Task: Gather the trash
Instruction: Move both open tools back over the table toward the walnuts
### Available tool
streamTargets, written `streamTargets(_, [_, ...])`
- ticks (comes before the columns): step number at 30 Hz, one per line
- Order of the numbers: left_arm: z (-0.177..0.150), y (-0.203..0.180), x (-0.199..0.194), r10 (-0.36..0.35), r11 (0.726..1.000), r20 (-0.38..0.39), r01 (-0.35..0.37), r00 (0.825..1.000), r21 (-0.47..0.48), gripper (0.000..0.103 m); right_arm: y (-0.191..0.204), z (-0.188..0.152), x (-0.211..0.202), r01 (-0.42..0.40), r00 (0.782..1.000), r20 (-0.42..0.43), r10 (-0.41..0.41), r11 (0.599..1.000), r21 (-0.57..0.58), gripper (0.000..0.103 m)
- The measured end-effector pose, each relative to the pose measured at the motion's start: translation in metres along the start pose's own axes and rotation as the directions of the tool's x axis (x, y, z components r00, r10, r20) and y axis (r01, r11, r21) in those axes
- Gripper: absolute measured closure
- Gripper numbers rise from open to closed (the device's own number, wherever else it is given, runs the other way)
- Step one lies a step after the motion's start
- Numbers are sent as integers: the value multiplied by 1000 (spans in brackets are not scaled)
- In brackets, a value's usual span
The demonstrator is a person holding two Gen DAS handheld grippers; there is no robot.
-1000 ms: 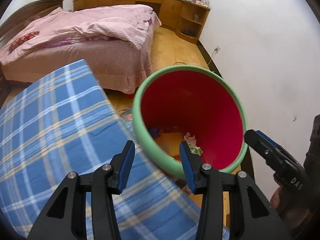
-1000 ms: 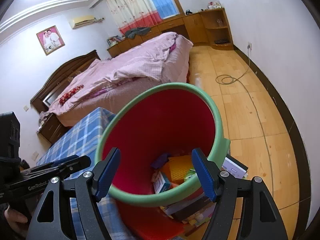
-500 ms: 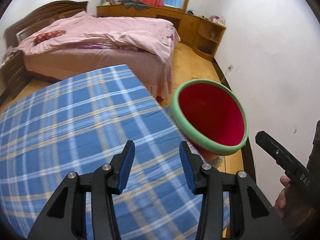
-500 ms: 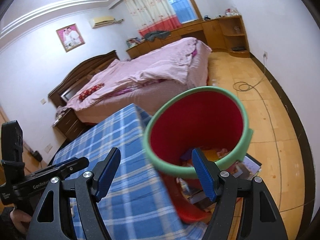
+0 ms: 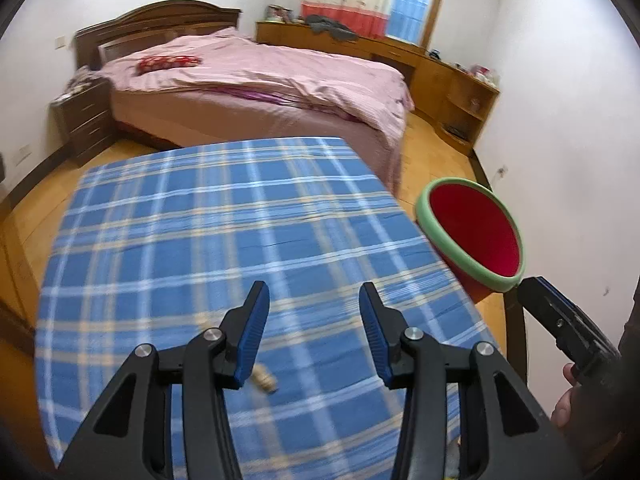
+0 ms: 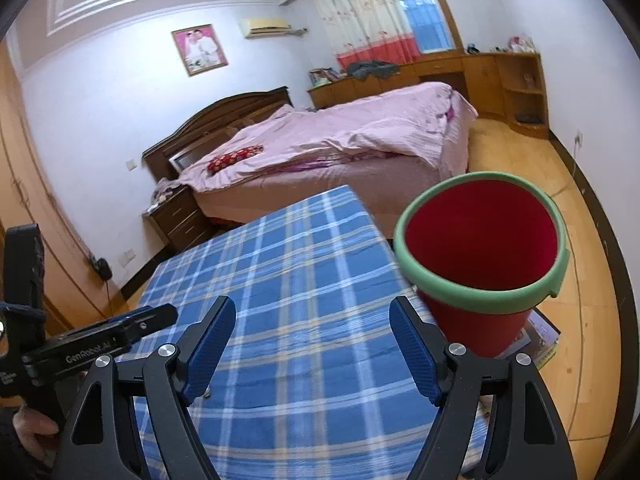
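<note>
A red bin with a green rim (image 5: 476, 236) stands on the floor off the right edge of a table with a blue plaid cloth (image 5: 224, 240); it also shows in the right wrist view (image 6: 480, 256). A small tan scrap (image 5: 264, 378) lies on the cloth just under my left gripper (image 5: 312, 328), which is open and empty above the table. My right gripper (image 6: 312, 344) is open and empty over the cloth (image 6: 304, 280), left of the bin. Each gripper shows at the edge of the other's view.
A bed with pink bedding (image 5: 256, 80) stands beyond the table. Wooden cabinets (image 5: 448, 76) line the far wall. A dark nightstand (image 5: 84, 120) is at the left. Books or flat boxes (image 6: 540, 340) lie on the floor under the bin. A white wall is close on the right.
Both grippers have pulled back and swung left from over the bin's mouth to above the plaid table. The bin now sits to the right. The tan scrap has come into view.
</note>
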State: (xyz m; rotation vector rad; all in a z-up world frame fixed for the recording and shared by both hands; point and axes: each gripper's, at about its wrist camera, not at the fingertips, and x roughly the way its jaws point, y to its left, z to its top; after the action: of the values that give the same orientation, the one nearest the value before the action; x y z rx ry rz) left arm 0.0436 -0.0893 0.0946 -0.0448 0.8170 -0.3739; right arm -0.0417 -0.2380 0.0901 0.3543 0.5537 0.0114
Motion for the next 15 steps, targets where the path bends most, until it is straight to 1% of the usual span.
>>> streamTargets(2, [-7, 14, -11, 26, 999, 23, -25, 999, -26, 52, 11, -4, -1, -2, 1000, 7, 2, 1000, -26, 23])
streamTargets(5, [-17, 30, -23, 67, 996, 53, -64, 996, -61, 49, 28, -13, -4, 10, 999, 39, -8, 998, -68, 23])
streamTargets(9, [-31, 46, -30, 127, 989, 70, -120, 990, -87, 48, 42, -24, -5, 31, 997, 69, -23, 993, -111, 21])
streamTargets(11, [-39, 53, -32, 158, 984, 78, -150, 984, -101, 48, 48, -31, -3, 31, 997, 75, -21, 992, -126, 20])
streamTargets(15, [-54, 60, -35, 234, 969, 117, -220, 965, -116, 48, 51, -42, -1, 29, 997, 76, -19, 990, -137, 20])
